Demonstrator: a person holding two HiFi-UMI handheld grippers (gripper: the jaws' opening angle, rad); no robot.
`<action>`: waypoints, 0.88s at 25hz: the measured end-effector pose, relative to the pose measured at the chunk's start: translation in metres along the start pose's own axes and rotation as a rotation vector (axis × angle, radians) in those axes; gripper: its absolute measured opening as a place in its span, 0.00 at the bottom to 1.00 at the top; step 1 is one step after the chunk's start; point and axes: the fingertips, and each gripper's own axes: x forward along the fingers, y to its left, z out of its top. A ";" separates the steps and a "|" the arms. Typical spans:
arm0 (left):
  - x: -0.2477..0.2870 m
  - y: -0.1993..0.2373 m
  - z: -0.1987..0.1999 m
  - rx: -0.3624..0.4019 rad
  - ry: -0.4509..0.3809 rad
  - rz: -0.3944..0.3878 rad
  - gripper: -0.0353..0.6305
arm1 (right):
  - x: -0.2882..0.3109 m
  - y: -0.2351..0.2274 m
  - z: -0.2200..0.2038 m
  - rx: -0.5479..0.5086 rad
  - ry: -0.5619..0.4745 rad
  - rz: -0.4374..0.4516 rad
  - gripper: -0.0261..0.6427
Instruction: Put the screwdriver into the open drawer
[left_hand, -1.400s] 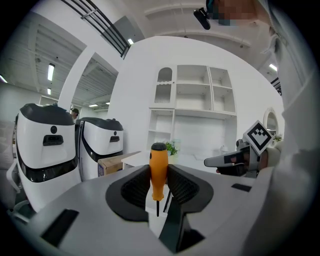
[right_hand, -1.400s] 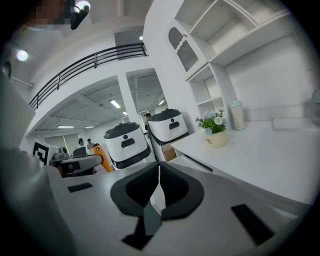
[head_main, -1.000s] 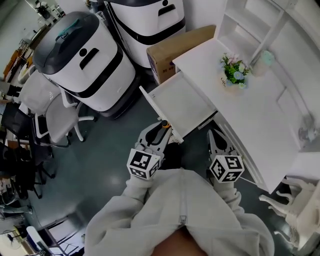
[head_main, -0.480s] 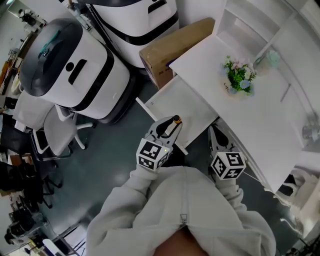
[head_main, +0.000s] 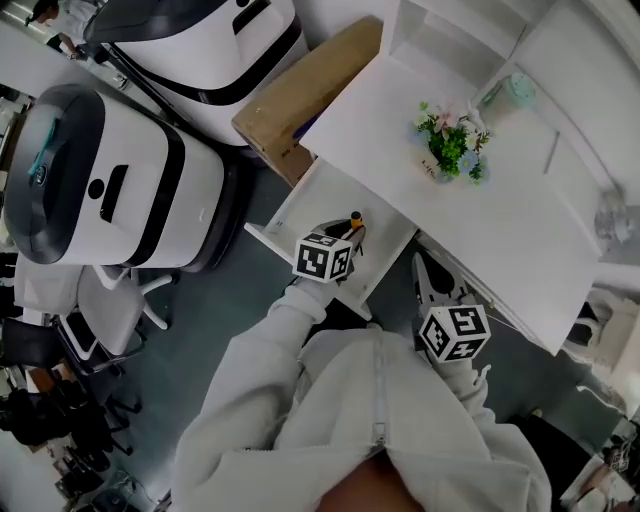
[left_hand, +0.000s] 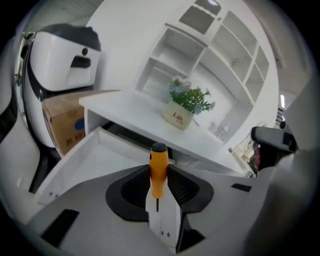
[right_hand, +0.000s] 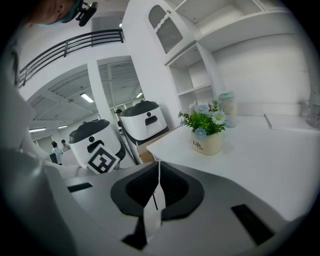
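My left gripper (head_main: 350, 232) is shut on an orange-handled screwdriver (head_main: 355, 221) with a black cap, held over the open white drawer (head_main: 318, 195) under the desk's left end. In the left gripper view the screwdriver (left_hand: 158, 172) stands upright between the jaws, its thin shaft running down between them, with the drawer (left_hand: 92, 161) below and ahead. My right gripper (head_main: 424, 268) hangs at the desk's front edge, to the right of the drawer. Its jaws (right_hand: 158, 170) meet at the tips with nothing between them.
The white desk (head_main: 500, 235) carries a flower pot (head_main: 447, 150) and backs onto white shelves (left_hand: 200, 45). A cardboard box (head_main: 300, 95) stands beside the drawer, with two large white-and-black machines (head_main: 110, 180) and an office chair (head_main: 110, 300) further left.
My left gripper has moved forward and down with the screwdriver, from in front of the drawer to above its inside. The right gripper has shifted only a little.
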 end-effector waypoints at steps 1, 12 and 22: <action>0.012 0.007 -0.006 -0.046 0.030 -0.001 0.24 | 0.000 -0.001 0.000 0.002 0.002 -0.009 0.09; 0.084 0.070 -0.054 -0.404 0.153 0.056 0.24 | -0.009 -0.021 -0.014 0.046 0.076 -0.122 0.09; 0.110 0.101 -0.075 -0.559 0.194 0.112 0.24 | -0.014 -0.030 -0.026 0.068 0.128 -0.184 0.09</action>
